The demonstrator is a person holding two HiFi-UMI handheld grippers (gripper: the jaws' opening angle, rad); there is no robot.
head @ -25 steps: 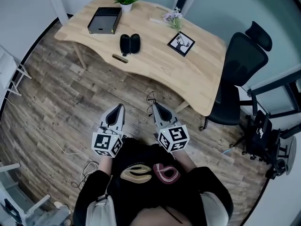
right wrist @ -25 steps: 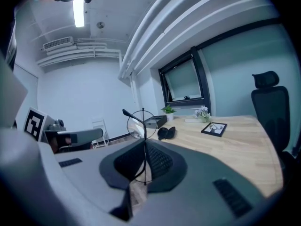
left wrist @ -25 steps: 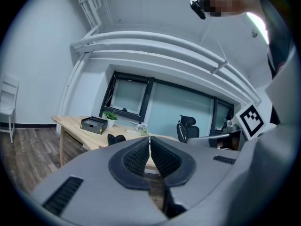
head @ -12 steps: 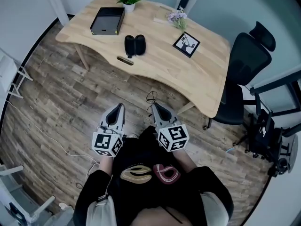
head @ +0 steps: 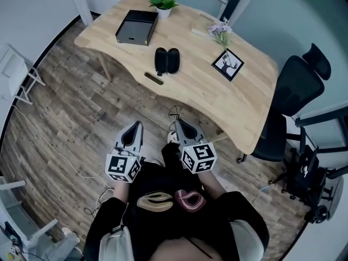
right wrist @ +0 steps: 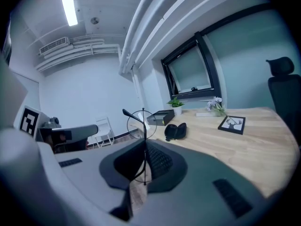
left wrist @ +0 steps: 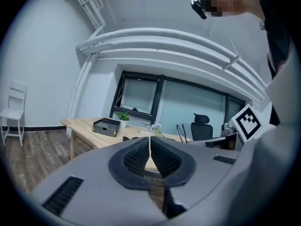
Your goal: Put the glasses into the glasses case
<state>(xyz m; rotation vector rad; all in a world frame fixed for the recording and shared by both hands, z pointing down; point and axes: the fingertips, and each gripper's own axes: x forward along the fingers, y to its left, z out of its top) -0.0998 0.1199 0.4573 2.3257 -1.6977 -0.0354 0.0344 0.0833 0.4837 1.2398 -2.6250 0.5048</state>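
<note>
Looking along the right claw (right wrist: 144, 159), its own view shows the jaws pinched on the wire glasses (right wrist: 144, 126), one round rim standing above the tips; the head view gives these only as a faint loop. The left claw (left wrist: 150, 147) has its jaws pressed together on nothing. Only the head view shows both claws over the floor (head: 70, 118), well short of the worktop (head: 217, 102) where the open black glasses case (head: 166, 60) lies.

Black top (head: 217, 222) with pale sleeves (head: 117, 246) is worn. Left gripper (head: 138, 124) and right gripper (head: 177, 120) are cased grey, with black-and-white marker cubes (head: 124, 166).
</note>
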